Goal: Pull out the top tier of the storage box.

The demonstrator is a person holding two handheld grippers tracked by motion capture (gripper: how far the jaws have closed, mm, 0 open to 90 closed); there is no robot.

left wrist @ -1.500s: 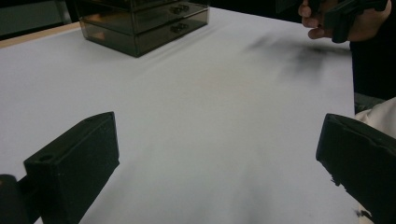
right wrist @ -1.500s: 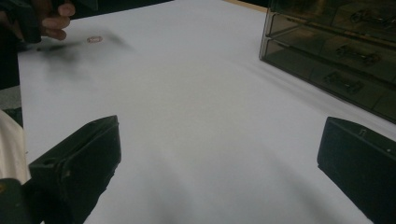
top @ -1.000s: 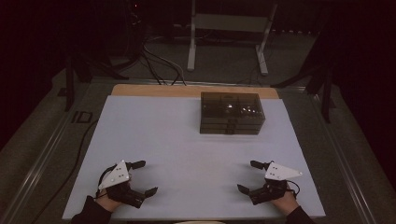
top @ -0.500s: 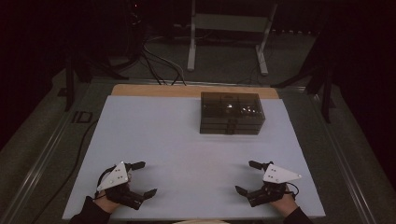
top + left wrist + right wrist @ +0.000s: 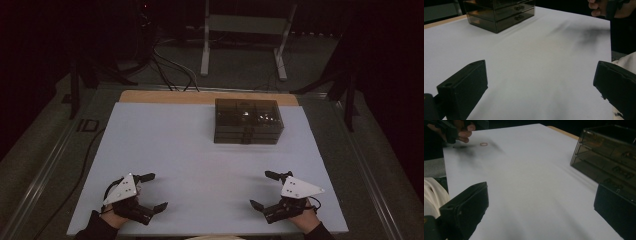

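Two grippers were seen at the near edge of the white table (image 5: 200, 150), one in each of the person's hands. The left gripper (image 5: 151, 191) was held over the near left corner, its two black jaws spread wide and nothing between them; in the left gripper view the same two jaws stood far apart with bare table surface between. The right gripper (image 5: 264, 190) was held over the near right corner, likewise released, its two jaws well apart and nothing gripped. One grey three-cornered plate was carried on top of each gripper, two in all.

One smoky, see-through drawer box (image 5: 248, 120) was placed toward the far edge of the table, right of the middle and well apart from both grippers. Three stacked drawers could be counted on it in the right gripper view (image 5: 609, 157), and dark handles were made out on the drawer fronts in the left gripper view (image 5: 499, 12). All drawers were seen pushed in. Small items could be glimpsed inside the top level from above, but their number could not be told.

One small ring (image 5: 483, 144) was seen lying flat on the table in the right gripper view, just beside the left hand (image 5: 461, 131)
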